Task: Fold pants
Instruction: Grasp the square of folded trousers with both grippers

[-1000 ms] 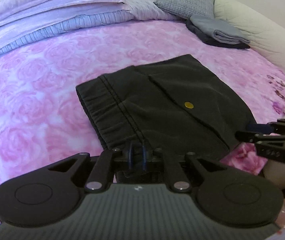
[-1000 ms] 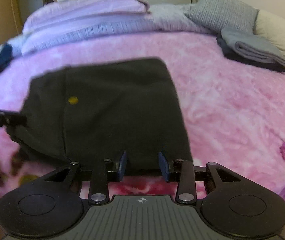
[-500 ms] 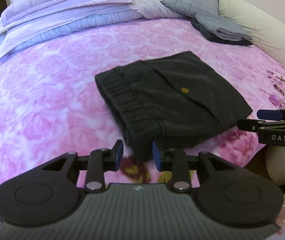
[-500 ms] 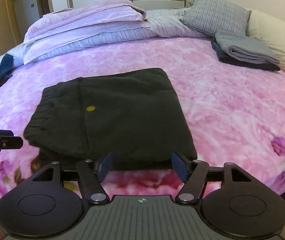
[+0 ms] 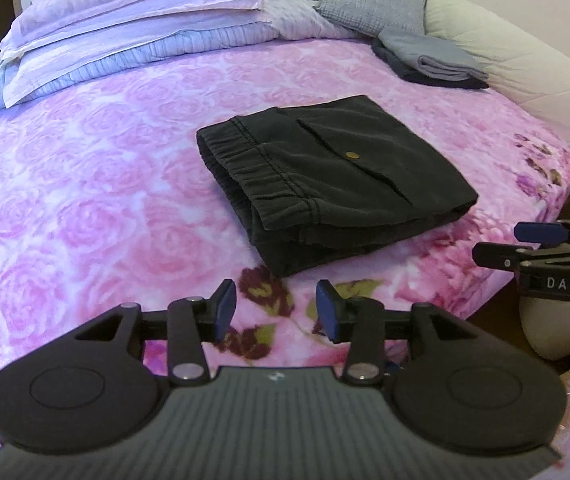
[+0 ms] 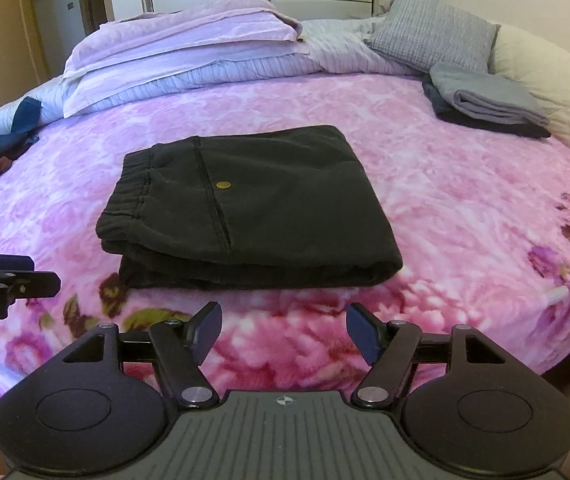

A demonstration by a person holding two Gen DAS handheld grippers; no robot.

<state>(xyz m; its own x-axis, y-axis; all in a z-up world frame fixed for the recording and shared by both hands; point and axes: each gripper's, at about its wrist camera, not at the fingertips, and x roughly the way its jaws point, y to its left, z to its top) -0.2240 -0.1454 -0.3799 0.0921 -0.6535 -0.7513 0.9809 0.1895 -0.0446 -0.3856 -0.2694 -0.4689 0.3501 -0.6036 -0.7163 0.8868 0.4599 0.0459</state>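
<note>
Black pants [image 5: 325,176] [image 6: 253,208] lie folded into a flat rectangle on the pink rose-patterned blanket [image 5: 85,184] [image 6: 465,208], elastic waistband to the left, a brass button on the pocket. My left gripper [image 5: 276,310] hovers short of the pile's near corner; its jaws are opening with only blanket between them. My right gripper [image 6: 281,330] stands wide open in front of the pile's near edge, holding nothing. Each gripper also shows at the edge of the other's view: the right gripper [image 5: 533,244], the left gripper [image 6: 17,274].
Folded grey and dark clothes [image 5: 429,60] [image 6: 485,100] sit at the far right of the bed. Lilac bedding [image 5: 133,28] and a grey cushion [image 6: 433,28] lie at the head. Dark blue garments [image 6: 1,140] lie at the left edge. The bed's front edge is close below both grippers.
Both grippers let go of the pants' near edge, opened and drew back and up. The folded pile now lies free on the blanket, farther away in both views.
</note>
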